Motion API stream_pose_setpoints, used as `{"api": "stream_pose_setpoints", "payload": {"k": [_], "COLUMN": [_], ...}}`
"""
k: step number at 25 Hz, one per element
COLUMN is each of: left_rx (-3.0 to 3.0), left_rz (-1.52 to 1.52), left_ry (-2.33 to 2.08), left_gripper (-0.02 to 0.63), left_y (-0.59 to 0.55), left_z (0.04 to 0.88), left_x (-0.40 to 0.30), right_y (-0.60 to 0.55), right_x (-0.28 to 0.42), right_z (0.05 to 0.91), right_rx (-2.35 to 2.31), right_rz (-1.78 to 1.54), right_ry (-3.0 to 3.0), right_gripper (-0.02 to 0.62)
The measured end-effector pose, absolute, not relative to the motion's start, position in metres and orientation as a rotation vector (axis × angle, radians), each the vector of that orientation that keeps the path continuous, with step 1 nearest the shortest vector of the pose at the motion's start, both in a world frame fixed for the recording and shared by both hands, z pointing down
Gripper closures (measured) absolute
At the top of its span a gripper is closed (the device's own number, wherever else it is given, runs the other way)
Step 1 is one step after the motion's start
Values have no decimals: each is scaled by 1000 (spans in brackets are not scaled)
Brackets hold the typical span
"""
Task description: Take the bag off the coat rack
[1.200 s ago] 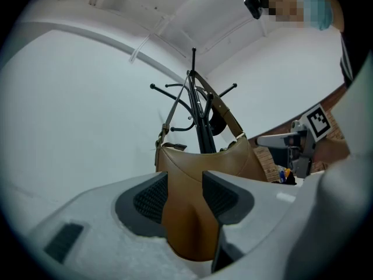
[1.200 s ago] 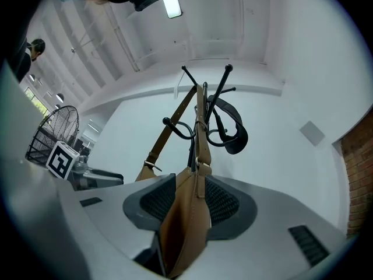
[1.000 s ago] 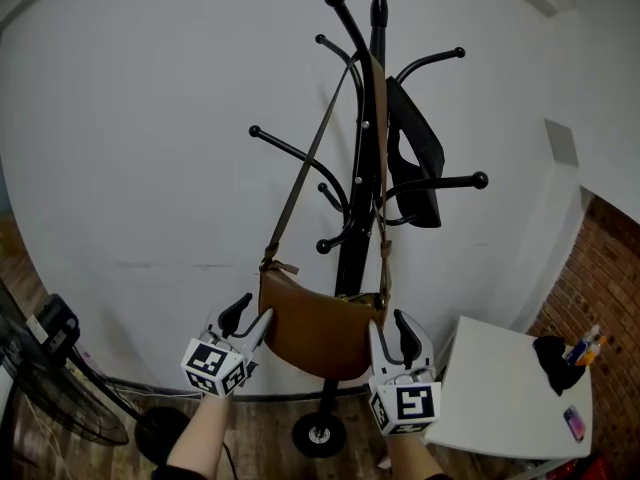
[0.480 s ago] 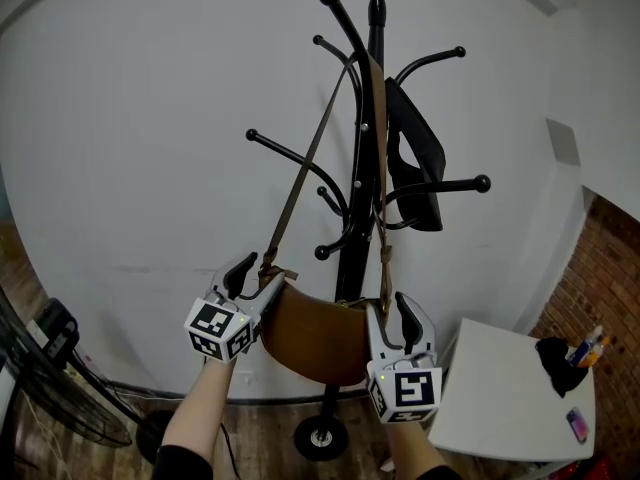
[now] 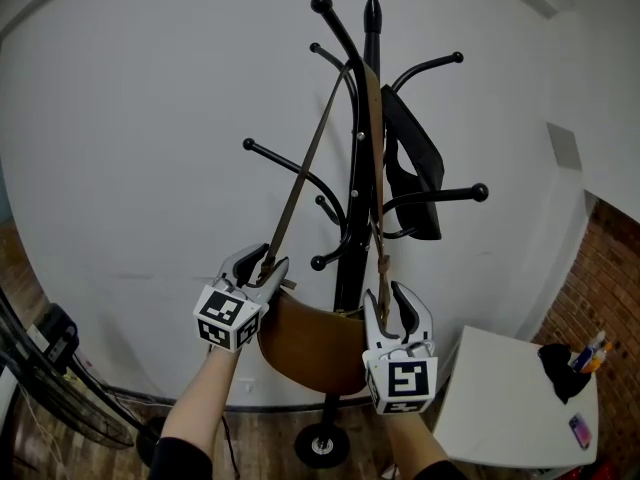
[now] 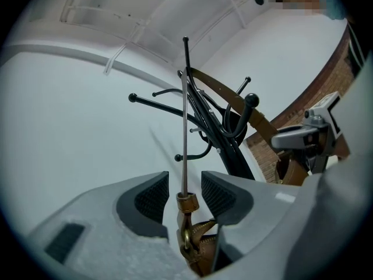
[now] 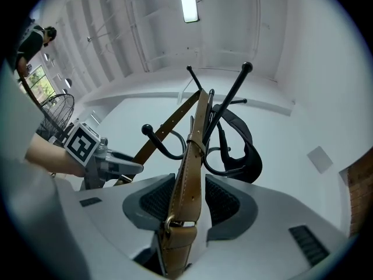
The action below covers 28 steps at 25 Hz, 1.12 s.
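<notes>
A brown leather bag hangs by its long strap from the top of a black coat rack. My left gripper is at the bag's left end. The strap runs edge-on between its pads with a gap on each side, and the strap's ring and zipper end sit deep between the jaws. My right gripper is at the bag's right end, and the flat strap with its buckle stands between the pads there. Both pairs of jaws have just been closing around the strap.
A black bag hangs on a right-hand hook of the rack. A white table carrying small items stands at the lower right, beside a brick wall. A fan stands at the lower left. The rack's round base rests on the wood floor.
Both grippers have risen along the bag's ends towards the strap, and the bag has come up with them. The left gripper climbed more and now straddles the strap.
</notes>
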<state>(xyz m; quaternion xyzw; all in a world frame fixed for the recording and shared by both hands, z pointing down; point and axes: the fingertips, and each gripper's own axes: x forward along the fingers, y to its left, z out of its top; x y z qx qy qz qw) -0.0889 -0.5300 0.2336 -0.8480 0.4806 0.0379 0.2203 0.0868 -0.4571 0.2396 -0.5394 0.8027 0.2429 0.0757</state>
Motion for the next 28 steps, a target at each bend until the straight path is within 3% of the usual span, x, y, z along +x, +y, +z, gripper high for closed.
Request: {"api": "stream_pose_setpoints", "payload": {"k": [5,10,28], "left_rx": [-2345,-2355,-2345], "left_rz": [86,85,126], "left_ry": [1311,1319,1293], "left_gripper": [528,578,586], "left_y": [-535,-536,-512], "left_z": [231,229,214], "left_x": [-85,-87,-86], "right_y": [-461,-463,-462], "right_x": [87,86,94], "right_z": [238,235,220], "right_rx": [-1595,-1561,-1517], "right_rz": [718,710,654], "right_ry": [2394,2396,2405], "right_gripper": [497,561,568]}}
